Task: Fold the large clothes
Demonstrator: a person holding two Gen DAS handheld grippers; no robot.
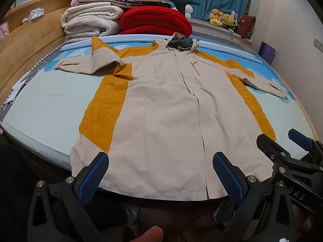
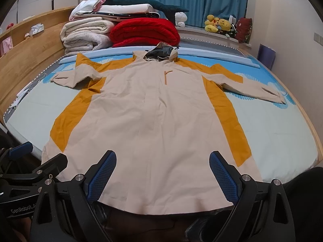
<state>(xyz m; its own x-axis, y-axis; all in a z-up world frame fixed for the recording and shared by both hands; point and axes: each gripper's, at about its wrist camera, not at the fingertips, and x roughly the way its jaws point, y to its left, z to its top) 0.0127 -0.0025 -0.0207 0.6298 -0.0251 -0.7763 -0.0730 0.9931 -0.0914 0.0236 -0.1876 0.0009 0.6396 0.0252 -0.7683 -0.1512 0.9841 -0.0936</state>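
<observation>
A beige and mustard hooded jacket lies flat, front up, on the bed, hood at the far end and hem hanging over the near edge. Its left sleeve is bent back on itself; the right sleeve lies stretched out. My left gripper is open and empty just above the hem. My right gripper is open and empty above the jacket hem too, and it shows at the right of the left wrist view. The left gripper shows at the left of the right wrist view.
Folded blankets and a red quilt are stacked at the head of the bed. A wooden headboard runs along the left. Plush toys sit on the window ledge under blue curtains. My shoes are on the floor below.
</observation>
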